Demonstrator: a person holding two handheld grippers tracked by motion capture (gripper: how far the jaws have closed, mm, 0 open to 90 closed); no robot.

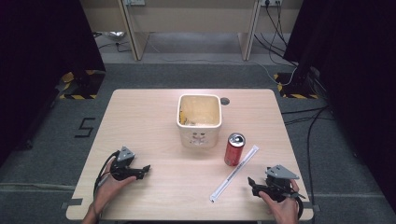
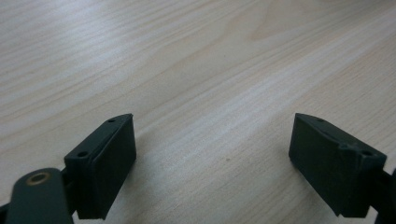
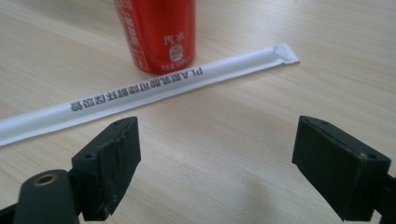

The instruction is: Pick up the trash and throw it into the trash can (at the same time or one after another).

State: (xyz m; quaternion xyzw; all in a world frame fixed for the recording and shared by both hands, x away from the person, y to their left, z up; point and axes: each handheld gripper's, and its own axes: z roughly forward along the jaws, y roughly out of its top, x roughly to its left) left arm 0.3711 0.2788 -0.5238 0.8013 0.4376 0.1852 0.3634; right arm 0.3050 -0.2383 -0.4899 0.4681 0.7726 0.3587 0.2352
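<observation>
Wooden table [image 1: 154, 116] bearing a cream square bin [image 1: 199, 119], its interior stained, contents indistinct. Just right of the bin stands a red can [image 1: 235, 149], top unopened as far as the high view tells. Beside it lies a white paper-wrapped straw [image 1: 234, 173]; its printed lettering reads in the right gripper view. Left gripper [image 2: 212, 161] and right gripper [image 3: 217, 163] rest near the front edge, jaws wide apart, empty.
</observation>
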